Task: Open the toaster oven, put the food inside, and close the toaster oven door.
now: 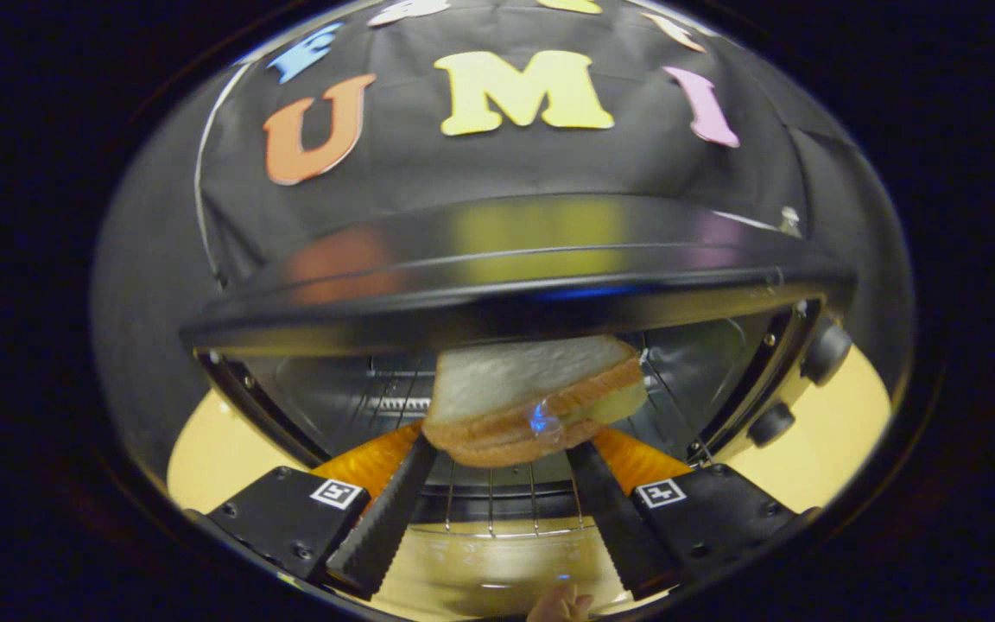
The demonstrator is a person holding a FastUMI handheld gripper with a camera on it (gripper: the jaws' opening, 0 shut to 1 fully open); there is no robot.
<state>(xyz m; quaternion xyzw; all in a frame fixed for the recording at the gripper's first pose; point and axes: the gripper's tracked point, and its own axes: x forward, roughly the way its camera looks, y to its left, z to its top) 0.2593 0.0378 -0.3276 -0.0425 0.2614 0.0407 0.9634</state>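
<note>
With the jaws of my gripper point(497, 453) pinching the sandwich point(532, 402) from both sides, I am holding it at the mouth of the toaster oven point(515, 285). Each finger presses on the lower edge of the bread, one on either flank, so the sandwich hangs tilted between the tips and a little ahead of them, clear of the wire rack point(497, 501) beneath it. I cannot tell whether its far end is already past the opening or just level with it. Just below my fingers lies the oven door point(489, 570), folded down flat with its glass facing up, and a hand point(560, 605) shows at its near edge. Beyond the sandwich I see the dark cavity with its ribbed back wall. Off to the right, two knobs point(826, 354) sit on the oven's front panel, and the pale yellow table point(843, 423) spreads under it all.

By my reckoning, opening is done. Placing is under way: the sandwich has yet to be set on the rack and released. Closing the door is left.
</note>
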